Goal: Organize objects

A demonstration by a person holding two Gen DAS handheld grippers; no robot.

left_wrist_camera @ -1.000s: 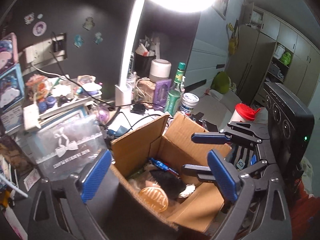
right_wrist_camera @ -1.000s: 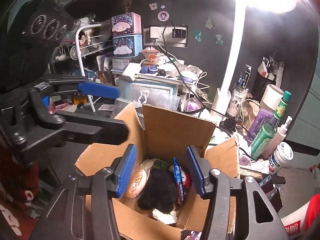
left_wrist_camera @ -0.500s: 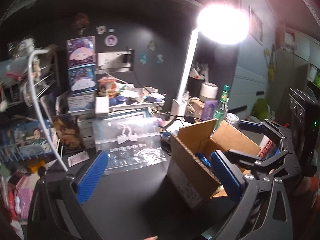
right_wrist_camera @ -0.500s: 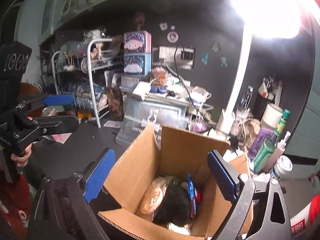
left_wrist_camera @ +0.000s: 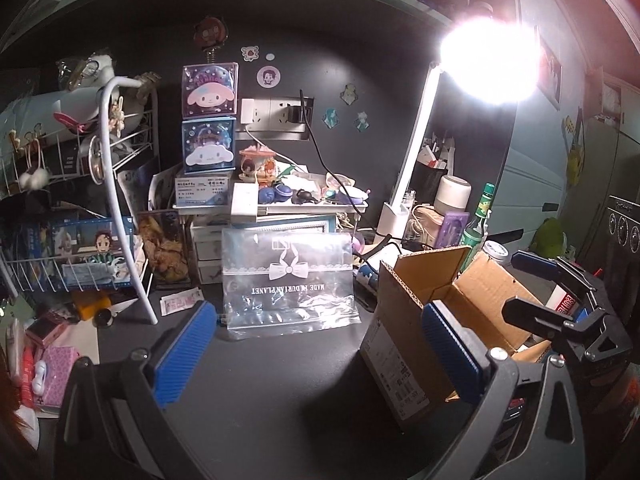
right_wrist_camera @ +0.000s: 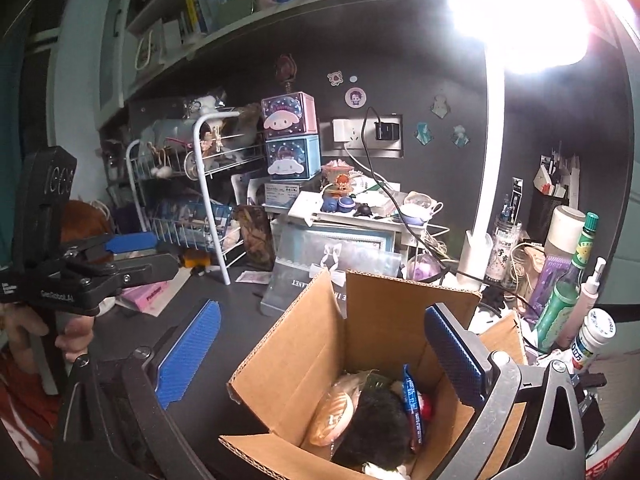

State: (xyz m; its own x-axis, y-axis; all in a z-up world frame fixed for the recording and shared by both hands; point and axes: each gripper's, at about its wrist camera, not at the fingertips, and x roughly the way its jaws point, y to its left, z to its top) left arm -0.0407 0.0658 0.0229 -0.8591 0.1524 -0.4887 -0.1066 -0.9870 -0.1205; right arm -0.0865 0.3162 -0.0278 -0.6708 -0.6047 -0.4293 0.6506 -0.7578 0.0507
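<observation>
**A:** At five o'clock in the right wrist view, what stands on the desk (right_wrist_camera: pixel 240 308)?

**B:** An open cardboard box (right_wrist_camera: pixel 304 356). Inside lie a tan padded thing (right_wrist_camera: pixel 334 416), a black fuzzy lump (right_wrist_camera: pixel 376 428) and a blue packet (right_wrist_camera: pixel 412 408) standing on edge, all touching one another.

**A:** And the right gripper (right_wrist_camera: pixel 320 352)?

**B:** Its jaws are opening, already spread wide. One blue pad sits at eight o'clock over the bare desk, the other at four o'clock over the box. Nothing is pinched between them.

**A:** The left gripper (left_wrist_camera: pixel 320 352)?

**B:** Released as well, jaws wide apart, holding nothing. It hangs over dark desk, with the box at its three o'clock and a clear plastic pouch (left_wrist_camera: pixel 288 280) with a white bow print standing at twelve o'clock.

**A:** Anything else nearby?

**B:** A white lamp (right_wrist_camera: pixel 494 152) glares at one o'clock in the right wrist view, with a green bottle (right_wrist_camera: pixel 568 280) at three o'clock beside the box. A hand (right_wrist_camera: pixel 76 336) grips the left gripper's handle at nine o'clock.
</observation>
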